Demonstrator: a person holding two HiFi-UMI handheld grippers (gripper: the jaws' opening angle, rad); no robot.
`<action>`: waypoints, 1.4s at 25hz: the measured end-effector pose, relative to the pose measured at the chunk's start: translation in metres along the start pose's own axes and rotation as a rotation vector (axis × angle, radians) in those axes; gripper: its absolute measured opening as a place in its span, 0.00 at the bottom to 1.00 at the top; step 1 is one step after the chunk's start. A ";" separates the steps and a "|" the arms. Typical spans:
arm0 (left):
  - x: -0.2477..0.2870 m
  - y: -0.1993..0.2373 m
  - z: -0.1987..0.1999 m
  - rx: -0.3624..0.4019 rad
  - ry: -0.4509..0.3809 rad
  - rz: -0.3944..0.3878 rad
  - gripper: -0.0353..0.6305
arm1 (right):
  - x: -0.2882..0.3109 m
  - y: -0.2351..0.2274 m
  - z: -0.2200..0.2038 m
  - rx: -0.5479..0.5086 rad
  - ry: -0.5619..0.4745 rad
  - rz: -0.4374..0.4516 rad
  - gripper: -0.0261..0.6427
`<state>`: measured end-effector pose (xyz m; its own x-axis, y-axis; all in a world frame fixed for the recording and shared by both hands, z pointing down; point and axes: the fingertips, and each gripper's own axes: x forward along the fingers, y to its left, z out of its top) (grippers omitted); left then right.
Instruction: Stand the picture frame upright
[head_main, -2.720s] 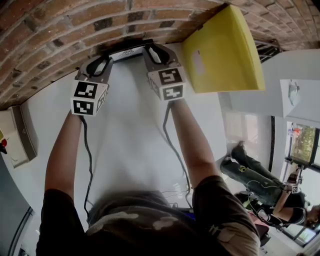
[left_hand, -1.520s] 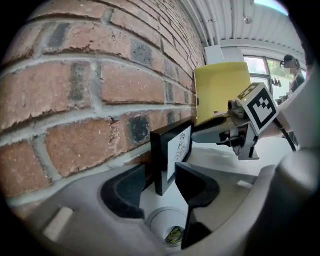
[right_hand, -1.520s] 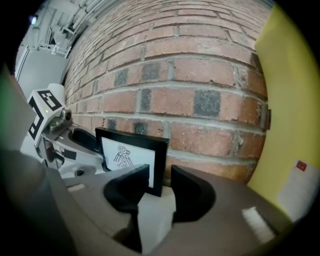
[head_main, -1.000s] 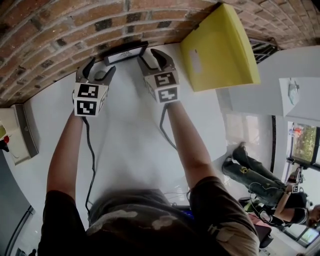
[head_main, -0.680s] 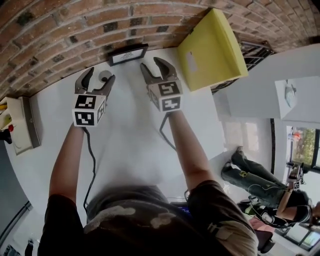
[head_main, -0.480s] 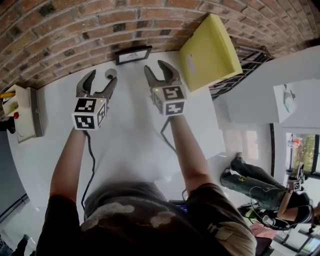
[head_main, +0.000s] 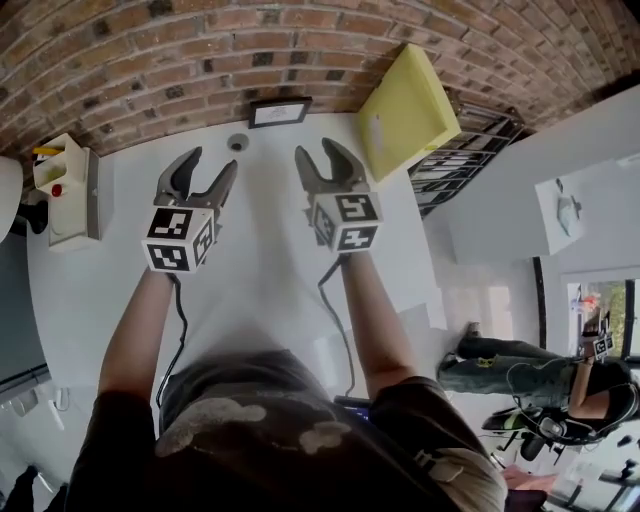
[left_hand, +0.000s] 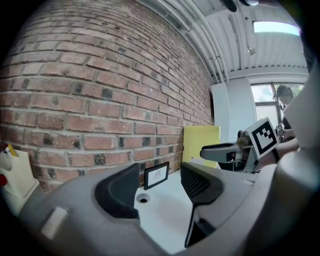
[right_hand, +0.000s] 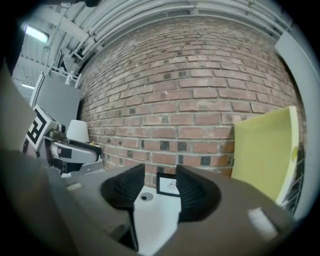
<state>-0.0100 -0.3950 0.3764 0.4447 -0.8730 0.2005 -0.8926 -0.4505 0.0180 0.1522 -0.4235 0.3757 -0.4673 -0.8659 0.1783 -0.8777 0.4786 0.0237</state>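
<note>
In the head view, the picture frame (head_main: 279, 112) stands on its lower edge at the back of the white worktop (head_main: 260, 270), right at the foot of the brick wall (head_main: 200, 50). A yellow board (head_main: 405, 110) leans beside it to the right, and a small round hole (head_main: 237, 142) sits in the worktop just in front. My left tongs (head_main: 210, 165) and right tongs (head_main: 322, 155) hang side by side, well apart from the frame and touching nothing. In the left gripper view, the left tongs (left_hand: 159, 189) have their jaws apart. They have just been closing a little, but nothing sits between them. The frame (left_hand: 156, 175) shows only far off through the gap, upright, with its printed face towards me. In the right gripper view, the right tongs (right_hand: 159, 200) are also parted and empty, and the frame (right_hand: 168, 185) again stands erect against the bricks beyond them. I cannot tell whether it leans on the wall or on its own prop. I judge the standing-up itself to be done and the step in hand to be getting clear. The next move calls for little: keep both tongs away from the frame so nothing knocks it, and check that it holds. If it starts to slide, I would need to take it by both side edges and set its foot closer to the wall.
</note>
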 end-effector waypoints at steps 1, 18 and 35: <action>-0.009 -0.001 0.002 0.003 -0.004 0.007 0.44 | -0.008 0.005 0.002 0.000 0.002 0.001 0.34; -0.134 -0.013 0.004 0.012 -0.018 -0.127 0.16 | -0.099 0.085 0.020 0.013 -0.013 -0.177 0.21; -0.264 0.034 -0.023 -0.005 0.006 -0.211 0.07 | -0.156 0.202 0.030 0.046 -0.003 -0.282 0.05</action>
<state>-0.1592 -0.1755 0.3463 0.6214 -0.7581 0.1976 -0.7800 -0.6224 0.0649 0.0443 -0.1960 0.3231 -0.2043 -0.9644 0.1681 -0.9769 0.2117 0.0274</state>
